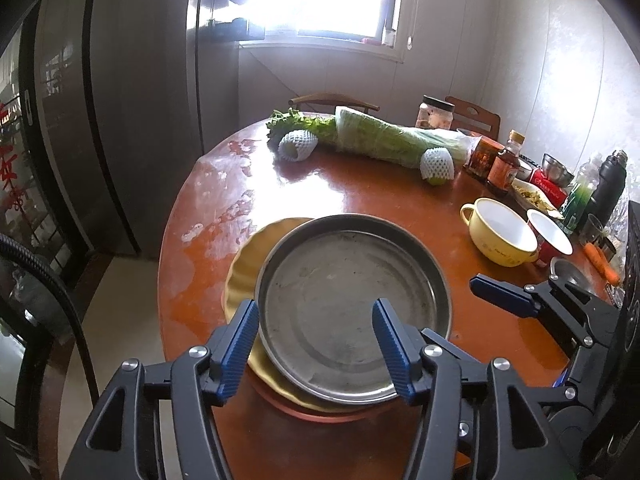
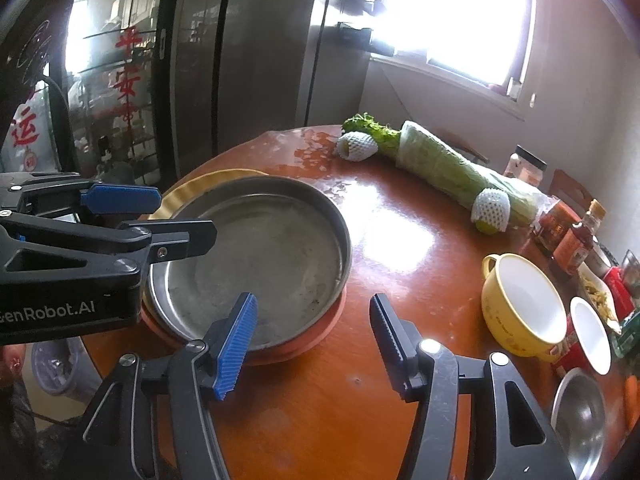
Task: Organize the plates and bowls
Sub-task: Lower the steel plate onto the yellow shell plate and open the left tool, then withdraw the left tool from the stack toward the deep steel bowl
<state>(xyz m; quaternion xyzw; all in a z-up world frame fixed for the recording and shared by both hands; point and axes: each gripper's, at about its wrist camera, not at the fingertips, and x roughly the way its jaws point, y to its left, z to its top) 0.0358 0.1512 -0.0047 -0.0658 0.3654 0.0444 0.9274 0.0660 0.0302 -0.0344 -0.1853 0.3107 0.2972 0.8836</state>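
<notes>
Crowding the table's (image 2: 320,420) right, cups (image 2: 520,304) flank stacked plates (image 2: 264,248); both grippers' fingers spread, empty.

White lettering "enRobot.AI", its first letter cut off, reads on the black body of the left hand-held gripper (image 2: 120,216) at nine o'clock in the right wrist view. Red Chinese characters 平安 run down the glass cabinet door (image 2: 128,76) at eleven o'clock, and 运 shows at the far left edge. The bottle labels (image 2: 576,248) are too small to read.
</notes>
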